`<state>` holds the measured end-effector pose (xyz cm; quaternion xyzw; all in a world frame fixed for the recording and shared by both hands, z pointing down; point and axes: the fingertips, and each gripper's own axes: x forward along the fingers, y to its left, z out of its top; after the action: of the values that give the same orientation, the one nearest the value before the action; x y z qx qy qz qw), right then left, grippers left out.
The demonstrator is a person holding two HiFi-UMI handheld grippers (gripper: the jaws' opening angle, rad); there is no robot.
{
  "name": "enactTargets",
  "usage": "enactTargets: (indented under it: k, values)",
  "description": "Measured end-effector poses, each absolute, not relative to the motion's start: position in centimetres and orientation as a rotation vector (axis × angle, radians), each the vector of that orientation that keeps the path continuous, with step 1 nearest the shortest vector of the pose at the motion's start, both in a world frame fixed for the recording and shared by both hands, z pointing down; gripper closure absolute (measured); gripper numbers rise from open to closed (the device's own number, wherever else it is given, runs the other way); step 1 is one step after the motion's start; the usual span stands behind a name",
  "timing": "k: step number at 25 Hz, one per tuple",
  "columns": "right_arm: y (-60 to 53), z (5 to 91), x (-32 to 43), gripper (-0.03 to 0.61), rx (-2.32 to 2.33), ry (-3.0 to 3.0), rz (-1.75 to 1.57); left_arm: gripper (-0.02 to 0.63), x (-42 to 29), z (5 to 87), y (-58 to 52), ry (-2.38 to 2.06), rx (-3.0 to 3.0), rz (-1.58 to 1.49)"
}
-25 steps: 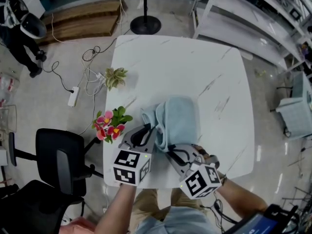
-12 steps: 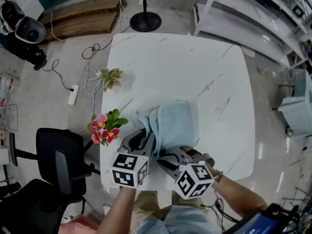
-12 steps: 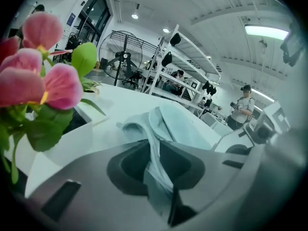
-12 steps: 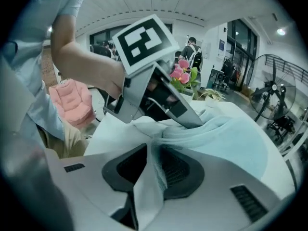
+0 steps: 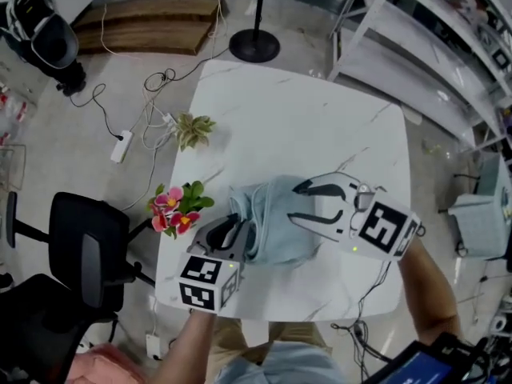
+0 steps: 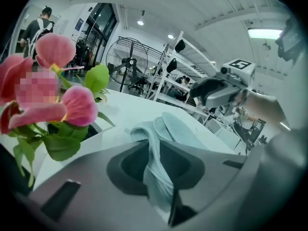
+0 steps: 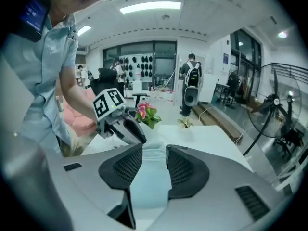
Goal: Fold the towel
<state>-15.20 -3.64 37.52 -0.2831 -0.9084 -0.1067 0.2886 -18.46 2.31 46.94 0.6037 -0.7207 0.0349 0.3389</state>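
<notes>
Fold step in hand: towel doubled, right gripper let go.
The light-blue towel [image 5: 276, 218] lies bunched toward the 6 o'clock edge of the surface [image 5: 304, 118]. At its 8 o'clock, the left gripper [image 5: 238, 232] is clamped on a gathered edge. At 3 o'clock, the right gripper [image 5: 298, 202] has just been opening: jaws apart over the cloth, pinching nothing. The next move probably calls for regrasping 1 free edge.

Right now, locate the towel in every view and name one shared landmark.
Head view: towel in the middle, slightly low.
Left gripper view: towel low centre, pinched by the left gripper.
Right gripper view: towel bottom centre.
Shared landmark: pink flowers, left of the towel in the head view; flowers far left in the left gripper view; flowers above it in the right gripper view.
</notes>
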Motion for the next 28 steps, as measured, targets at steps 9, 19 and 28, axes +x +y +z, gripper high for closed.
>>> enactTargets:
  k: [9, 19, 28]
  values:
    - [-5.6, 43.2, -18.7, 0.324, -1.169, -2.120, -0.207, 0.528, -19.8, 46.5, 1.2, -1.906, 1.522, 0.099]
    - [-4.2, 46.4, -19.0, 0.463, -1.413, -1.952, -0.135, 0.525, -20.5, 47.6, -0.1, -1.880, 1.508, 0.104]
    - [-3.0, 40.9, -18.3, 0.540, -1.530, -2.064, -0.177, 0.526, -20.1, 47.3, -1.9, -1.814, 1.602, -0.017]
